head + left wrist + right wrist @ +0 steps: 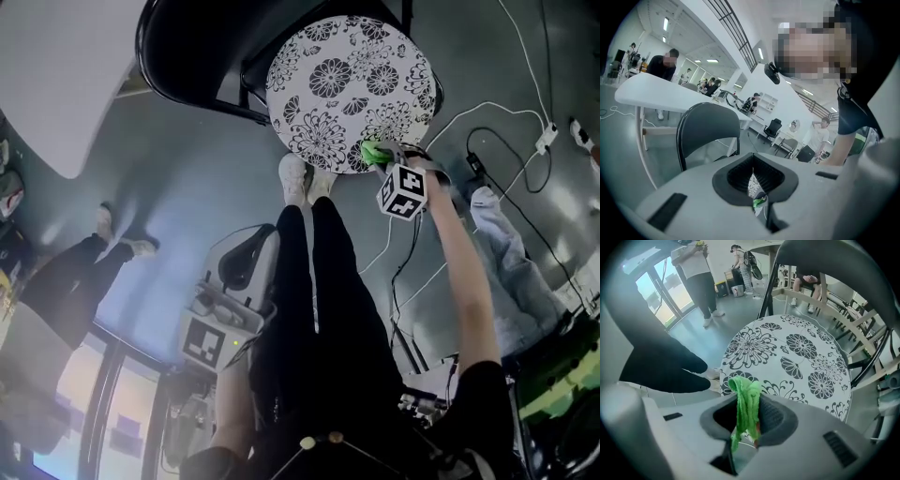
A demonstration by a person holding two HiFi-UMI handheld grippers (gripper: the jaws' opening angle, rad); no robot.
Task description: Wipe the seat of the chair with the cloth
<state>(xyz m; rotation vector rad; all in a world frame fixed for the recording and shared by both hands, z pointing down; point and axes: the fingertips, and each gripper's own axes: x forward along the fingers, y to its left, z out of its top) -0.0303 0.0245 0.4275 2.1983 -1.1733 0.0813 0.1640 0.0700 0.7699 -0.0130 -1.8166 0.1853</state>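
The chair's round seat (347,84) is white with black flower print and lies ahead of my feet; in the right gripper view the seat (801,352) fills the middle. My right gripper (382,156) hangs at the seat's near edge, shut on a green cloth (373,151). That cloth (746,397) sticks up bunched between the right gripper's (749,411) pads, just over the seat's rim. My left gripper (244,258) hangs low beside my left leg, away from the chair. In its own view the left gripper (757,183) has its jaws together with nothing between them.
The chair's dark backrest (187,47) stands beyond the seat. A white table (56,75) is at the upper left. Cables (506,141) and a power strip (548,139) lie on the floor to the right. Another person's legs (84,262) stand at the left.
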